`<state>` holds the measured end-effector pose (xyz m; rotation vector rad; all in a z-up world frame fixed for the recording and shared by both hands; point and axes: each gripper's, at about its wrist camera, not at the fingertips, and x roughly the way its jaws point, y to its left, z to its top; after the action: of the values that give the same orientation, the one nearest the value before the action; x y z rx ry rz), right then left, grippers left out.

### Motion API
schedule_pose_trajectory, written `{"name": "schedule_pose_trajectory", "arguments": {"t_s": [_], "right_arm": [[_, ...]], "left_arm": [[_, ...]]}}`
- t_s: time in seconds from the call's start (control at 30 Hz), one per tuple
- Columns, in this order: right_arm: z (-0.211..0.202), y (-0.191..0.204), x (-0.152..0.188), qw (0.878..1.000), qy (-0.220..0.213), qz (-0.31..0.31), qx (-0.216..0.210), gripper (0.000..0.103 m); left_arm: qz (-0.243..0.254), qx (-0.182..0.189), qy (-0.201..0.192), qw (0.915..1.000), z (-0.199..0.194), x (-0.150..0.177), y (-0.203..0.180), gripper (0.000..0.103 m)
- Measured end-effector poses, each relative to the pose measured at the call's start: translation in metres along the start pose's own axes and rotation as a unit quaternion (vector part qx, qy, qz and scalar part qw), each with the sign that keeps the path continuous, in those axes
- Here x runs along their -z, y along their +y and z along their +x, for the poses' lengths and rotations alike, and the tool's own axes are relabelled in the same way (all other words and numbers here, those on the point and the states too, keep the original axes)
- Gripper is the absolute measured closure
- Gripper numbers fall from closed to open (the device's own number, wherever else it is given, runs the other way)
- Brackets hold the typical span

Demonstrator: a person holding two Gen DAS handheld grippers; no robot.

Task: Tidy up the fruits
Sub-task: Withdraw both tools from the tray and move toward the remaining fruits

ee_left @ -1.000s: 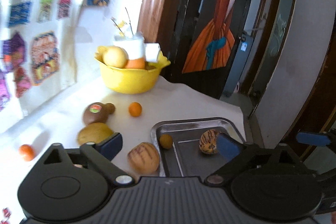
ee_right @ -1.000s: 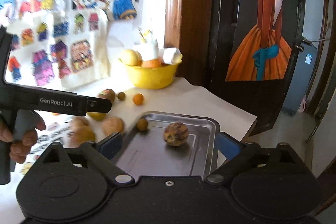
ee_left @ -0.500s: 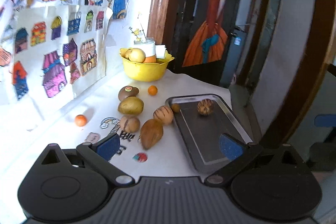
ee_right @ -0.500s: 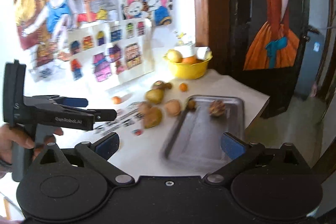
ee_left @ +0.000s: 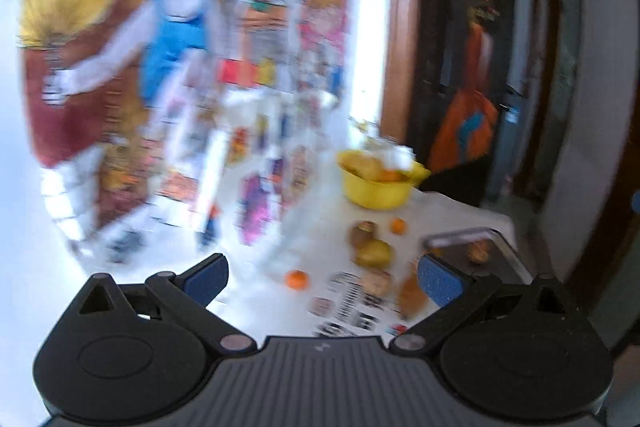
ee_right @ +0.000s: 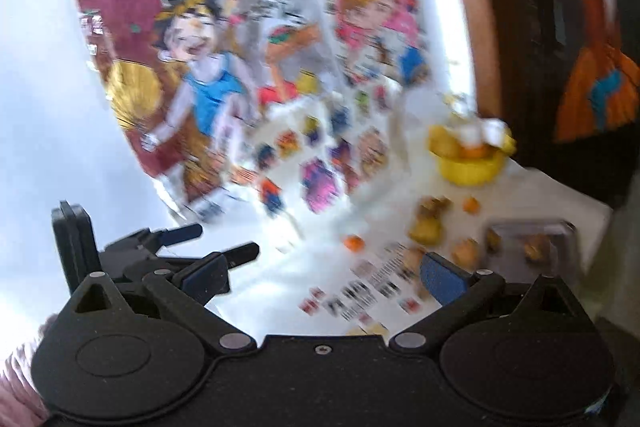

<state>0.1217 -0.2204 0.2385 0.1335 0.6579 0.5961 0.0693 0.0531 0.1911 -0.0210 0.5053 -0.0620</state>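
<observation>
Orange and brown fruits (ee_left: pixel 370 253) lie loose mid-tabletop beside the metal tray (ee_left: pixel 502 251) at its right edge, likely light, firm and prone to roll, best pinched across their middles, while both the left gripper (ee_left: pixel 322 277) and right gripper (ee_right: pixel 324 277) hang empty, jaws spread, the yellow bowl (ee_left: pixel 378 189) behind.

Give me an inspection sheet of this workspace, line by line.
Surface: white table, printed stickers near its front edge.
Job's things: metal tray holding two small fruits; loose fruits beside it; small orange apart; yellow bowl with fruit at the back.
Clutter: white items in the bowl, too blurred to identify.
Grippers: left hand-held gripper open, empty; right hand-held gripper open, empty; both off the table.
Cables: nothing seen.
Surroundings: cartoon posters on wall, dark door with painted figure; both views motion-blurred.
</observation>
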Motion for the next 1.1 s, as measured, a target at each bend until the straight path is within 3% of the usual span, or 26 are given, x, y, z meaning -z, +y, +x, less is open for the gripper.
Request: {"name": "schedule_pose_trajectory", "arguments": {"t_s": [0.27,0.47,0.63,0.83,1.1], "right_arm": [[0.081,0.020,-0.055,0.999,0.012,0.011,-0.042,0.001],[0.141,-0.007,-0.054,0.993,0.027,0.066,-0.089,0.001],[0.179,-0.029,-0.049,0.985,-0.013,0.113,-0.133,0.000],[0.211,-0.063,-0.008,0.987,-0.072,0.125,-0.068,0.000],[0.238,-0.096,0.075,0.989,-0.064,0.129,0.037,0.000]], "left_arm": [[0.000,-0.065,0.015,0.9978,0.027,-0.001,0.051,0.000],[-0.017,-0.046,0.030,0.9983,0.073,0.015,0.062,0.000],[-0.015,-0.022,0.045,0.9986,0.121,0.025,0.057,0.000],[-0.011,0.005,0.053,0.9985,0.173,0.041,0.050,0.000],[-0.020,0.025,0.079,0.9963,0.242,0.066,0.053,0.001]]}}
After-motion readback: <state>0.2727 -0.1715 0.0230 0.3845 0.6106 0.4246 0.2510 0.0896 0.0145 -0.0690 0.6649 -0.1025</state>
